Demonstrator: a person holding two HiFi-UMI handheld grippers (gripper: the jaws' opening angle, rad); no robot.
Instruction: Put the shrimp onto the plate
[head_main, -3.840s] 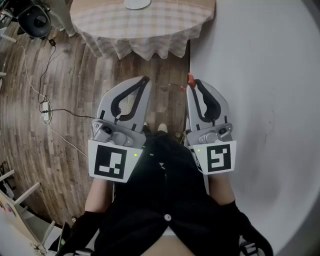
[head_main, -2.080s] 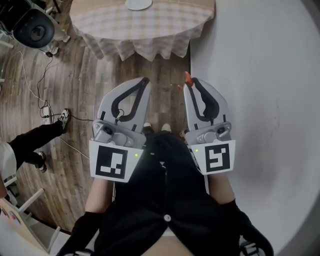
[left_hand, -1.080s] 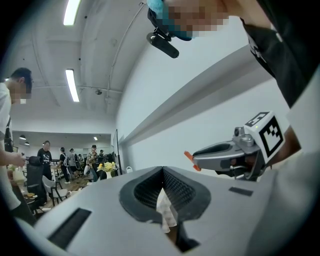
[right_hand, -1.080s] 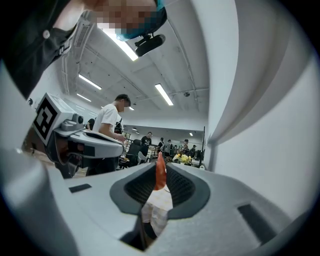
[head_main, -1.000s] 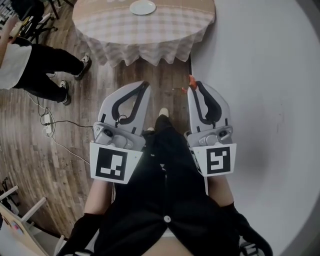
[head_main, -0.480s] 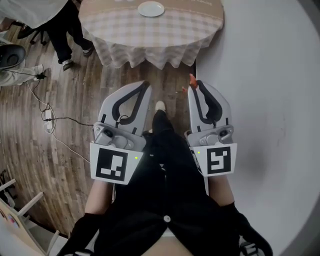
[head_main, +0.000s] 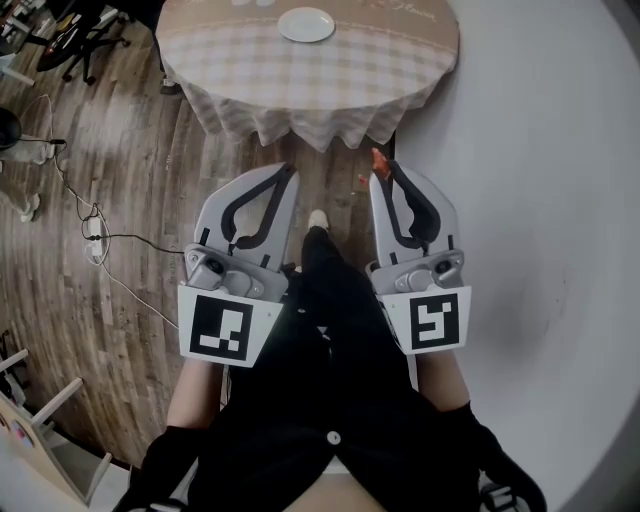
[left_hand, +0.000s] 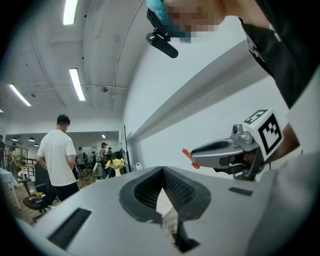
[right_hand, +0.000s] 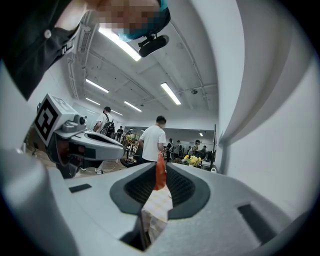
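Your right gripper (head_main: 382, 170) pinches the shrimp (head_main: 377, 158) at its jaw tips, held out ahead so it is ready for the plate (head_main: 307, 24) on the table (head_main: 350, 75) at the frame's top, while your left gripper (head_main: 290, 169), jaws pressed together on nothing, sits idle alongside.

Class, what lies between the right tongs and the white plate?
Head view: between the right tongs, shut on the shrimp, and the plate lie a strip of wooden floor, then checked tablecloth.
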